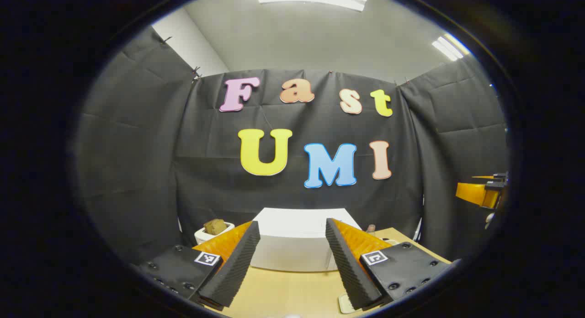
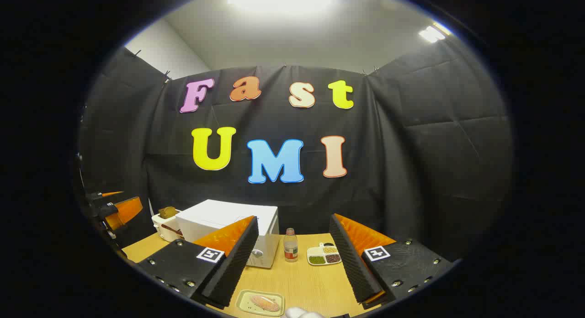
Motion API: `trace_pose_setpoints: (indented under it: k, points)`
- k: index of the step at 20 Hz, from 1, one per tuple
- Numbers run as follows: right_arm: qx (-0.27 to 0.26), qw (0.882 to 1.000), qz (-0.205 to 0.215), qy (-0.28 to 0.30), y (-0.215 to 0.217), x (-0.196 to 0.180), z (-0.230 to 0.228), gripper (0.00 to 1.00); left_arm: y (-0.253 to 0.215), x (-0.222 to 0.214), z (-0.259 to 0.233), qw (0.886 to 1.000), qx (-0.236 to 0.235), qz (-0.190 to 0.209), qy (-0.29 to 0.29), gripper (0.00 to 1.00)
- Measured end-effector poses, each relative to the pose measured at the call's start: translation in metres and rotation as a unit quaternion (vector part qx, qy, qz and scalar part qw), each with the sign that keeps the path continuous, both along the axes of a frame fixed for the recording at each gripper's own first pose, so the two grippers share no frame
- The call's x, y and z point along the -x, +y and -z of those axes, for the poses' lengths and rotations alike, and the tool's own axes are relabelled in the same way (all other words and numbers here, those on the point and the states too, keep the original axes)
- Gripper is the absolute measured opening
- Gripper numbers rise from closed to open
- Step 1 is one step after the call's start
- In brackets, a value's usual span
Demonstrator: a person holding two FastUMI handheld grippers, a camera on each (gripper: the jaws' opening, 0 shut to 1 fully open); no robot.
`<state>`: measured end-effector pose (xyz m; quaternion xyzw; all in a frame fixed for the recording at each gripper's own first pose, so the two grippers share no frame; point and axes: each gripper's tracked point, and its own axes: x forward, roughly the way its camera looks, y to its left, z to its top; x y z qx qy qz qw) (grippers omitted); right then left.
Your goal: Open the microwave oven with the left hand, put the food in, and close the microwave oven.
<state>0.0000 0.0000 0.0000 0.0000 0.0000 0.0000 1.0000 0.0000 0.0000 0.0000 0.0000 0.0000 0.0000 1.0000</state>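
Both cameras sat low over the wooden table (image 2: 301, 281) and looked level toward the back wall of the booth. The left gripper view faced the white microwave (image 1: 292, 245) nearly head-on and close, between the fingers of the left gripper (image 1: 292, 263). The right gripper view stood farther back and off to the right, catching the microwave (image 2: 228, 222) at an angle, with the left gripper (image 2: 114, 210) at its left edge. Both views shared the microwave, the table and the toaster (image 1: 212, 230) beside it.
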Motion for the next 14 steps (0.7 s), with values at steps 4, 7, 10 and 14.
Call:
trace_pose_setpoints:
  k: [4,7,10,14]
  points:
    - [-0.003,1.0,0.001,0.004,-0.001,-0.001,0.002,0.95,-0.001,-0.001,0.002,1.0,-0.003,0.001,0.006,0.94]
    - [0.001,1.0,-0.001,0.004,-0.001,-0.001,0.001,0.95,-0.001,-0.004,0.003,1.0,-0.006,-0.003,0.006,0.94]
    - [0.004,1.0,0.003,0.002,-0.004,-0.002,0.0,0.95,-0.005,-0.007,0.002,1.0,-0.004,0.001,0.008,0.96]
    - [0.001,1.0,-0.004,0.003,0.0,-0.004,0.0,0.95,-0.006,-0.011,0.008,1.0,-0.017,0.001,0.009,0.99]
